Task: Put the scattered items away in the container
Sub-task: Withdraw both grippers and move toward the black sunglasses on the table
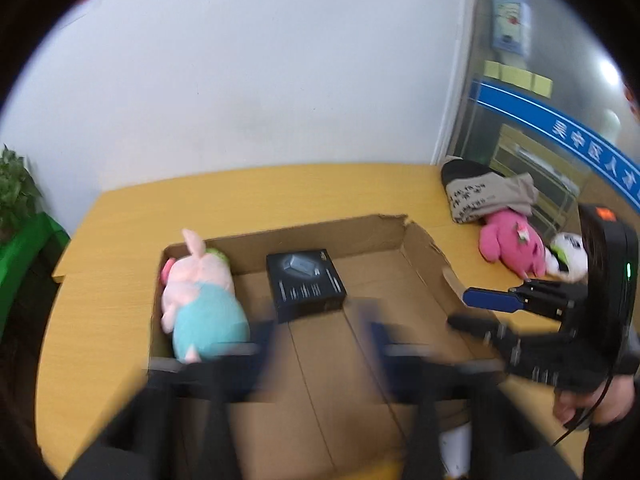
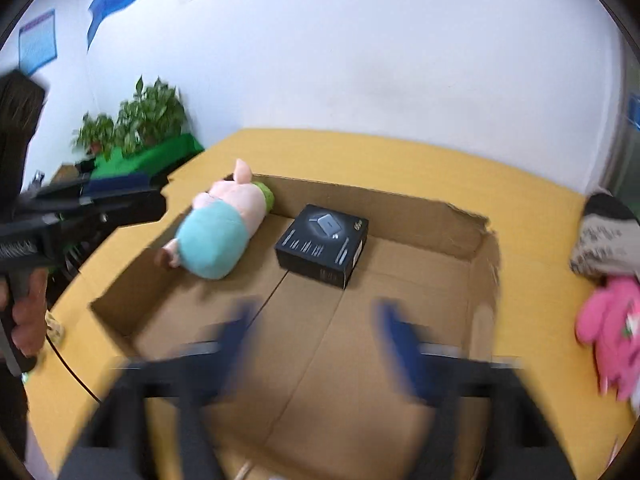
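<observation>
Beyond both spread jaws, black box (image 2: pixel 323 245) in cardboard box (image 2: pixel 460 220), untouched

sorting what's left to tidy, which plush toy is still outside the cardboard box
The bright pink plush, lying on the table right of the cardboard box beside the printed fabric bag. The pig plush already lies inside.

Both grippers are smeared with blur in their own cameras. The left gripper (image 1: pixel 320 340) and the right gripper (image 2: pixel 316 328) show only fuzzy blue fingers, spread apart. The pink plush toy (image 2: pixel 612 332) is cut off by the picture's edge, and so is the grey cloth (image 2: pixel 608 240). A small white thing (image 1: pixel 568 256) beside the toy is partly hidden, maybe another toy.
</observation>
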A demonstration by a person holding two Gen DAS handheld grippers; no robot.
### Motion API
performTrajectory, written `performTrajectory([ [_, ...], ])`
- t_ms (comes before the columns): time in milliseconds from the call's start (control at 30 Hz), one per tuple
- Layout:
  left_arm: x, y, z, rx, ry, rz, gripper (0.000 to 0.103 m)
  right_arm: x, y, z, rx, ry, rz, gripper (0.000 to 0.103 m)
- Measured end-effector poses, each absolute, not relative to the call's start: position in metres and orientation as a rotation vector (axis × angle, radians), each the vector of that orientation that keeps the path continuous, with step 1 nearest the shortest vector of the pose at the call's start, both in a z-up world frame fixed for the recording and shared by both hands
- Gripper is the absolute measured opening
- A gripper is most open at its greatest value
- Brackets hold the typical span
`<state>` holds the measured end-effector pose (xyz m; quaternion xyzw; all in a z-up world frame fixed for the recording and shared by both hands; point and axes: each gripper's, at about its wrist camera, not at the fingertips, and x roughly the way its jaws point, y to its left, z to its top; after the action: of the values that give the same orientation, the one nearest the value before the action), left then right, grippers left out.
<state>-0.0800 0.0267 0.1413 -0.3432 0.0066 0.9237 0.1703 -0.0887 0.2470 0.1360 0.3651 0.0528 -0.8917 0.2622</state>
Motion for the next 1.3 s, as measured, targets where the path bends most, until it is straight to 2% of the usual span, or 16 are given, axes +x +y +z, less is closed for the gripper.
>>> performTrajectory([
  [33, -0.069, 0.027, 0.143, -0.971, -0.007, 2.610, 0.003, -0.081, 0.242, 0.138, 0.991, 0.131, -2.410, 0.034],
  [67, -0.054, 0.027, 0.145, -0.946, -0.037, 2.607, 0.003, -0.069, 0.247, 0.140, 0.988, 0.130, -2.412, 0.043],
  [100, -0.043, 0.029, 0.147, -0.919, -0.052, 2.616, 0.005, -0.055, 0.250, 0.142, 0.982, 0.136, -2.423, 0.057],
  [133, -0.032, 0.032, 0.149, -0.900, -0.058, 2.630, 0.021, -0.044, 0.250, 0.144, 0.977, 0.146, -2.434, 0.095],
  [167, -0.022, 0.032, 0.151, -0.884, -0.067, 2.647, 0.058, -0.032, 0.253, 0.146, 0.960, 0.152, -2.448, 0.102],
  [200, -0.014, 0.032, 0.152, -0.870, -0.077, 2.663, 0.079, -0.019, 0.257, 0.150, 0.930, 0.154, -2.464, 0.103],
  [233, -0.004, 0.032, 0.154, -0.840, -0.092, 2.685, 0.090, -0.009, 0.260, 0.152, 0.921, 0.154, -2.473, 0.103],
  [733, 0.064, 0.048, 0.149, -0.804, -0.122, 2.673, 0.090, 0.059, 0.285, 0.148, 0.956, 0.124, -2.519, 0.103],
  [1300, 0.062, 0.063, 0.129, -0.874, -0.133, 2.629, 0.090, 0.060, 0.293, 0.134, 0.984, 0.107, -2.518, 0.103],
])
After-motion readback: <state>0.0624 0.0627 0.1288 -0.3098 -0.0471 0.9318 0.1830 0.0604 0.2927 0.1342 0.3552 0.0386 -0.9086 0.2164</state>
